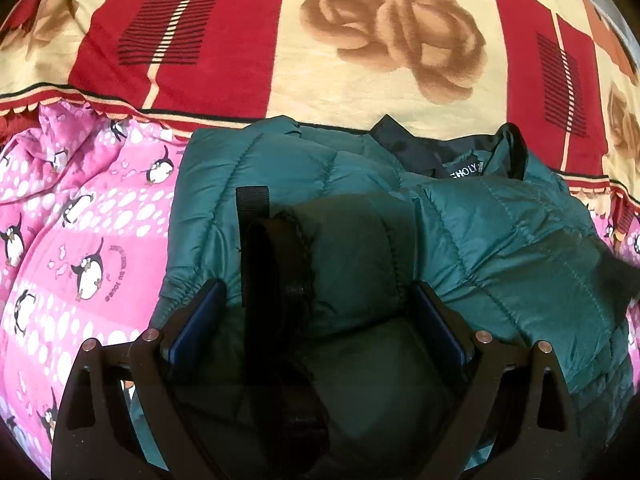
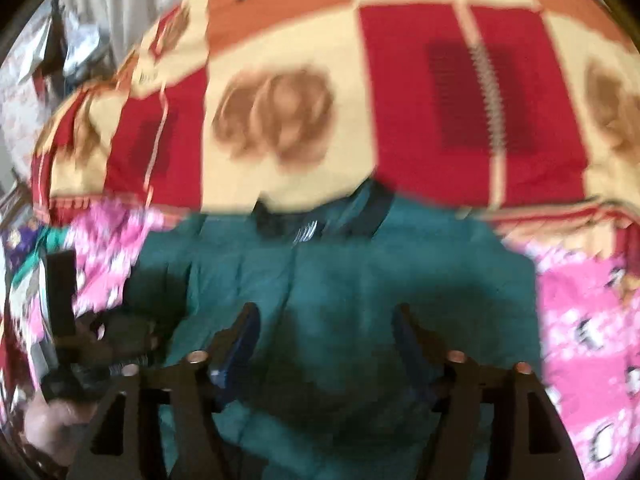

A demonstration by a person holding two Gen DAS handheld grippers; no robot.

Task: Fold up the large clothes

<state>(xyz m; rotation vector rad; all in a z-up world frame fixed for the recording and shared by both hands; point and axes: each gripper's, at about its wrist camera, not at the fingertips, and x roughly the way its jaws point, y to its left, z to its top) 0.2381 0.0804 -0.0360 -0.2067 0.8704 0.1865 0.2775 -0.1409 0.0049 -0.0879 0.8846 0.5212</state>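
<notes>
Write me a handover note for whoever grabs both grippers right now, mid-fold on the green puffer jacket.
Left gripper: jaws wide, a sleeve cuff with a black strap lies between them; the pads do not look pressed on it.
Right gripper: open, nothing gripped, above the jacket body; its view is blurred.
The teal-green quilted puffer jacket lies on the pink penguin-print sheet, dark collar toward the red and cream rose-pattern blanket.
Done: the sleeves look folded in over the body.
Left: probably fold the body over and flatten it.
</notes>
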